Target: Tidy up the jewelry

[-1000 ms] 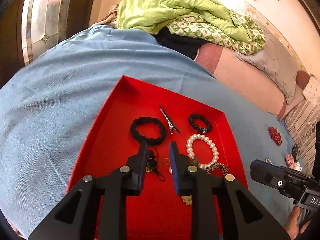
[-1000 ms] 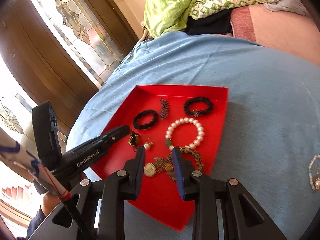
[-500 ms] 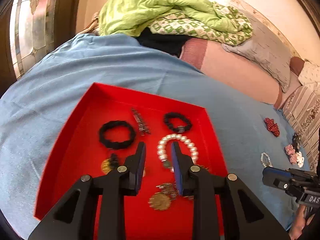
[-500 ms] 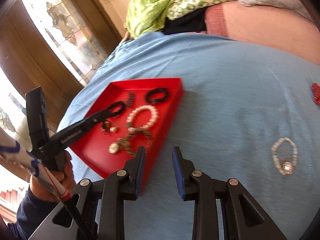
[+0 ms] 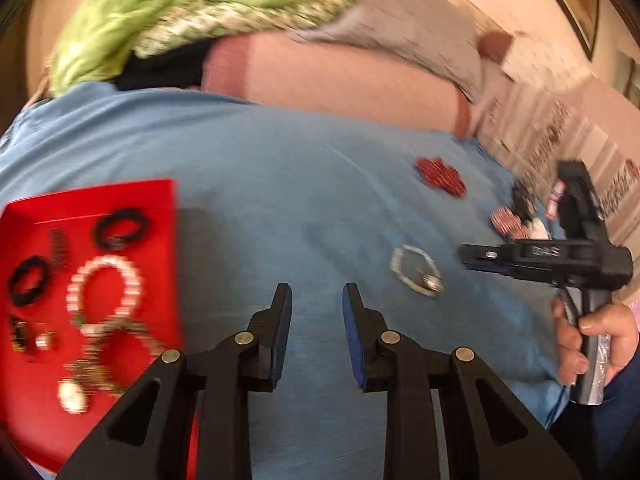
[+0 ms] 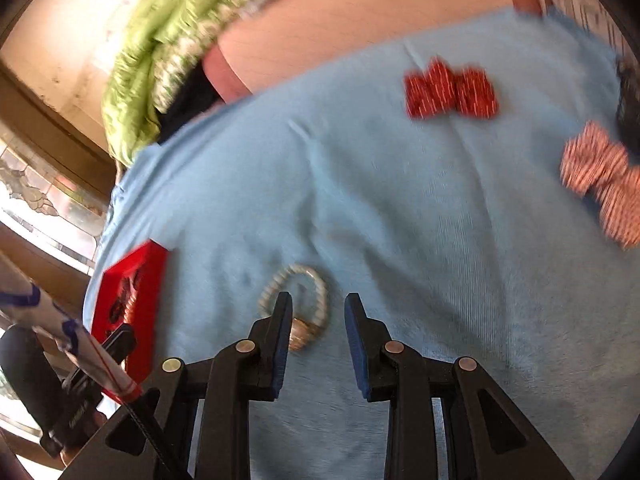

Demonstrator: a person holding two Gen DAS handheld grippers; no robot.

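Left tool hung over bare blue bedspread, jaws slightly apart with nothing between them; right tool likewise held slightly parted and empty, pointed down at the bedspread; just ahead of its left finger, partly hidden behind it, lay a pale beaded bracelet with a gold charm, flat on the cloth; seen also from the left wrist, just beside the right tool's tip; farther out, a red striped bow and a paler striped bow, apart from each other; off to the left, red tray on the bedspread, holding a pearl bracelet, black bands and gold pieces, all blurred; beyond, green quilt heaped on the bed.
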